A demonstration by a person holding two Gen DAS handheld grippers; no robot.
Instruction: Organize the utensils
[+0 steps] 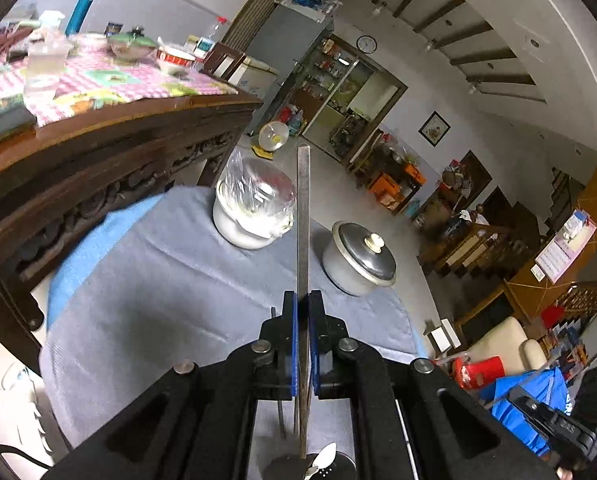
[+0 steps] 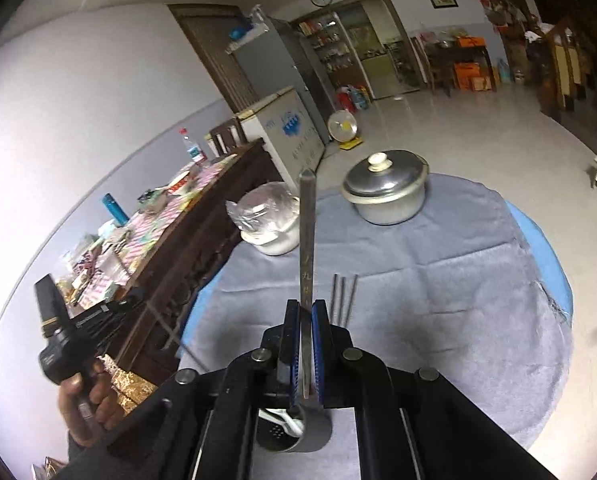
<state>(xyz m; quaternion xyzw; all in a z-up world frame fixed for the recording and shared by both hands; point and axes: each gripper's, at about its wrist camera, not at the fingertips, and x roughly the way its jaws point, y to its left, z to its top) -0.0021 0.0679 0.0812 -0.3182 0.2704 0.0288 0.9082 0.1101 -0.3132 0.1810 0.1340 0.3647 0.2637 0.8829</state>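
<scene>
Here, my left claw (image 1: 303,312) is clamped on a flat metal utensil handle (image 1: 303,216), and my right claw (image 2: 307,320) pinches a second flat handle (image 2: 307,240). Below both sits the perforated metal holder (image 2: 294,436) with a white spoon (image 2: 286,420). Beyond the holder, chopsticks (image 2: 343,300) lie on the grey cloth (image 2: 438,280); farther off stand the lidded pot (image 2: 386,192) and the plastic-wrapped pot (image 2: 270,216).

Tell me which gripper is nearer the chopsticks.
Right. The right gripper hangs just left of the chopsticks; the left gripper is much farther to their left.
</scene>
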